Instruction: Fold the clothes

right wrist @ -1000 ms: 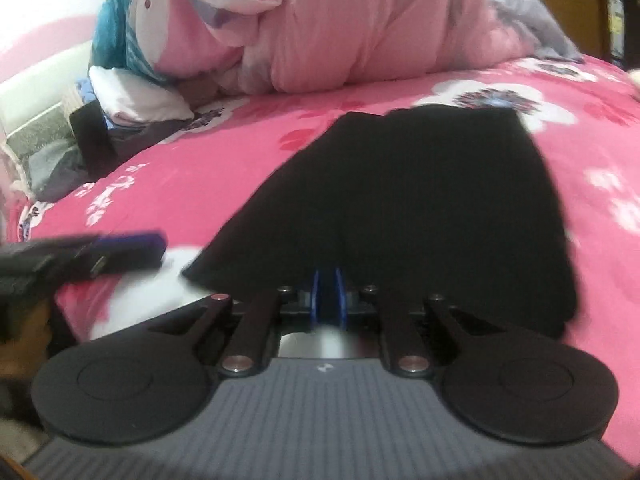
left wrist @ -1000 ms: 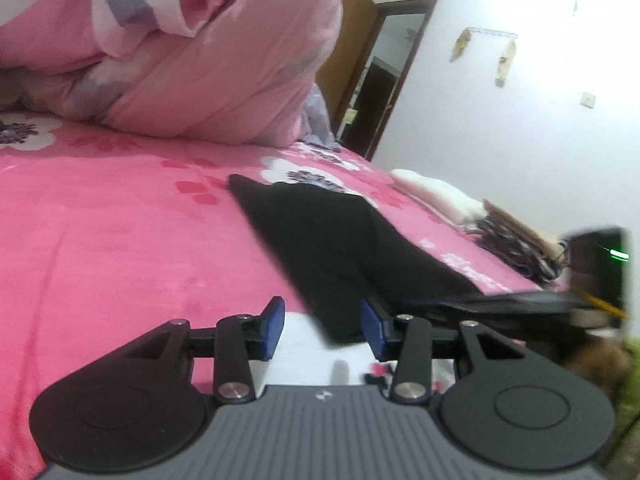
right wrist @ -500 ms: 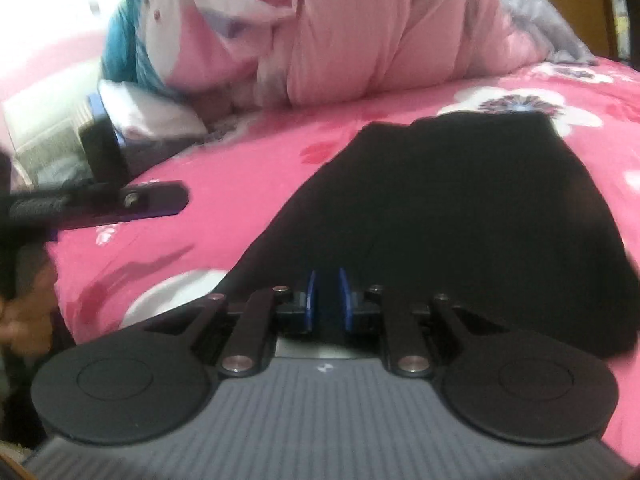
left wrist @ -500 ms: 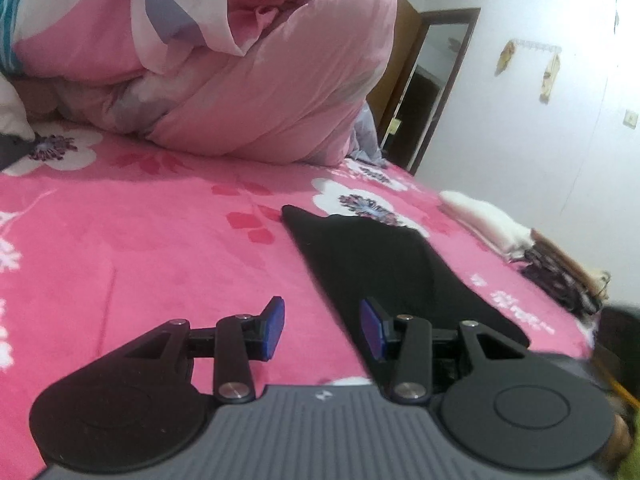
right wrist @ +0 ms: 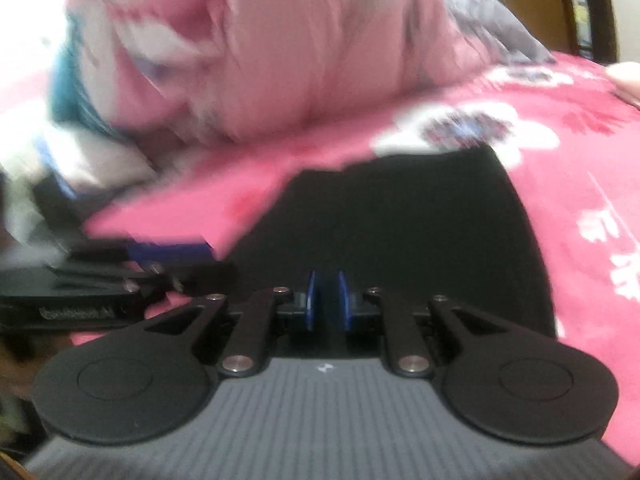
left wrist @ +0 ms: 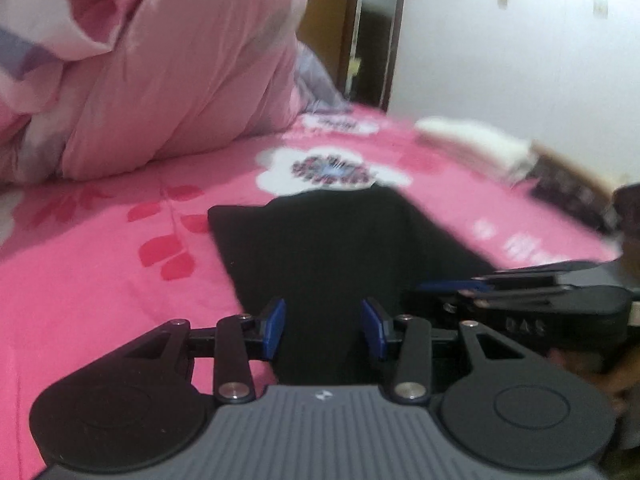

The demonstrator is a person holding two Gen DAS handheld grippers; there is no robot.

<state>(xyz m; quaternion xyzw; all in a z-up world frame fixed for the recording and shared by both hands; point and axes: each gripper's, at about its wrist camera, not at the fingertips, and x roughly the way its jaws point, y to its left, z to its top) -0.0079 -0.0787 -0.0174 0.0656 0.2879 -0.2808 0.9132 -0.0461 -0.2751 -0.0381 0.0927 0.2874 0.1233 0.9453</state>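
The black garment lies flat near the bed's front edge, the right gripper clenched on its near hem, seemingly to lift a fold, while the left gripper hovers released over the cloth beside it.

pink bed: black garment, quilt

dim indoor light; both views motion-blurred (right worse), fisheye bending edges, dark corners.

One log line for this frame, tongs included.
left tongs: open, over black garment | right tongs: nearly shut at garment's near edge | bedsheet: pink
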